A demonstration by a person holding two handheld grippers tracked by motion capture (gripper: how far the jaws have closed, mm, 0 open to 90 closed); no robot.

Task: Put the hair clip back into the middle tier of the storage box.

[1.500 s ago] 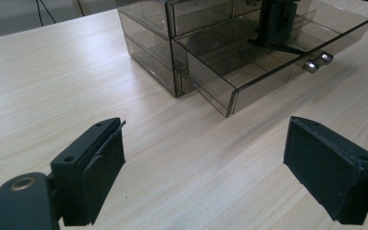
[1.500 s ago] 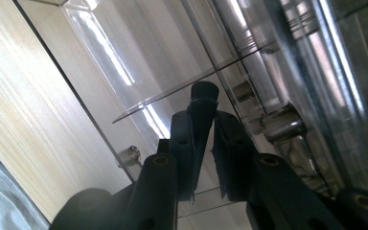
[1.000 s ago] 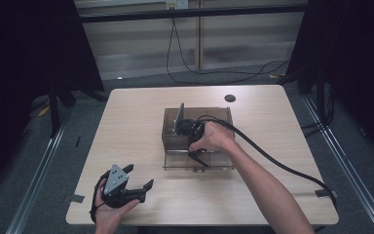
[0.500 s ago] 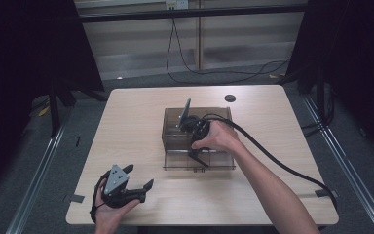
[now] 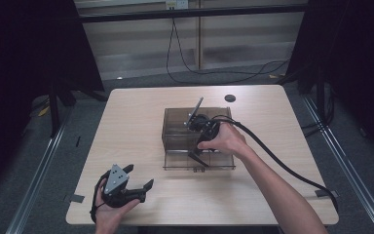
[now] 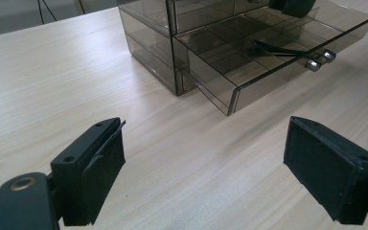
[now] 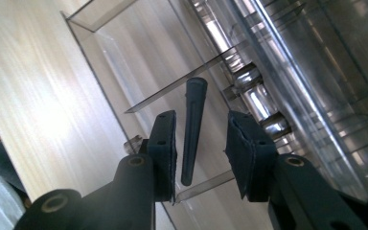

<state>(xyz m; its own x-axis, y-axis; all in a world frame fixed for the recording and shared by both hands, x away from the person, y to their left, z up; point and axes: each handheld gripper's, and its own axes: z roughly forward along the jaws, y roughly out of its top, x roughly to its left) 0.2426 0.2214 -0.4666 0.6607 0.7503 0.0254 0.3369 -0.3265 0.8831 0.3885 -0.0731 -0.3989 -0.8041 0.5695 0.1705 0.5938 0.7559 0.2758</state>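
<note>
A smoky clear drawer box stands mid-table with its lower drawer pulled out toward me. My right gripper points down into that drawer. In the right gripper view a dark tapered stick lies in a drawer compartment between the right gripper jaws, with gaps on both sides. Those jaws have just been opening and the pads do not touch the stick. My left gripper rests open in a hand at the table's front left. In its own view the left gripper has bare tabletop between its jaws.
The drawer has two metal knobs on its front and thin dividers inside. A thick black cable trails from the right gripper across the table's right side. A small dark round hole sits near the far edge.
The right hand has drifted slightly right and up over the open drawer. The left hand and its gripper have stayed put.
</note>
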